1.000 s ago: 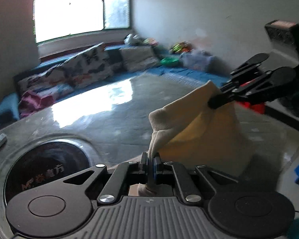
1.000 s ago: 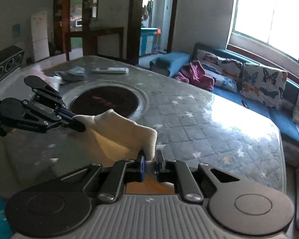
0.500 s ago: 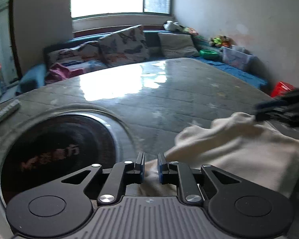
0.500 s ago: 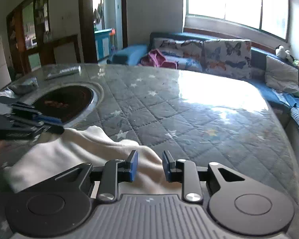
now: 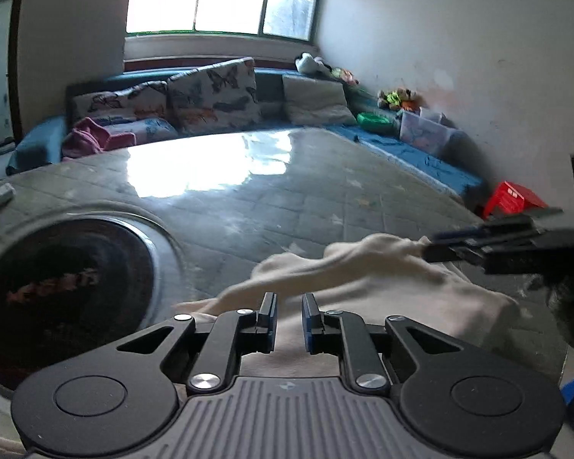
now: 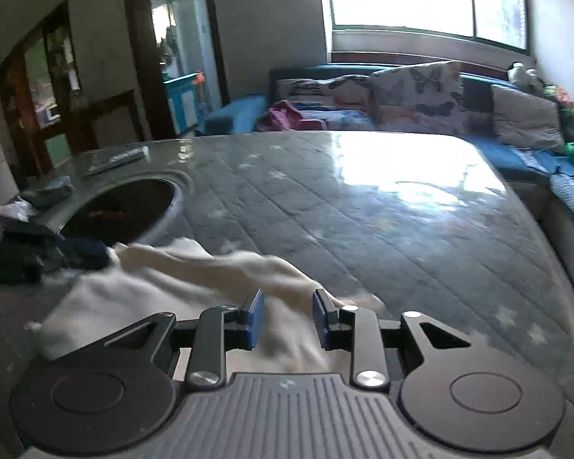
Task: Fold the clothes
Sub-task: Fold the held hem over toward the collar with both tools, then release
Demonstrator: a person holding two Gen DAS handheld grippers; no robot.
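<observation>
Left wrist view: left gripper (image 5: 289, 317) has its jaws apart, nothing clamped between them. A cream cloth (image 5: 367, 279) lies on the table (image 5: 271, 206) right under and ahead of the blue pads (image 5: 307, 319), bunched into a ridge that runs off to the right. At the right end of that ridge sits the right gripper (image 5: 436, 246), blurred; its tips are at the cloth's edge (can't tell from this view whether they touch it).

Right wrist view: right gripper (image 6: 289, 319) has its jaws wide apart, gripping nothing. The cloth (image 6: 195, 283) sits near the table's (image 6: 363, 214) near edge, below the jaws and spreading left, with a rumpled fold across the middle. The left gripper (image 6: 92, 250) is at the cloth's far left end, too blurred to read here.

Table surface is a grey quilted cover with small stars, strong window glare on the far half. A round dark recessed plate (image 5: 57, 287) is set into the table on the left side, just beside the cloth. A remote (image 6: 120, 157) lies near the far left edge, well apart from the cloth. Behind the table: a blue sofa (image 6: 516, 153) with butterfly cushions (image 5: 214, 95) and a pink garment (image 5: 95, 137) on it. A red box (image 5: 512, 199) sits past the table's right edge.
</observation>
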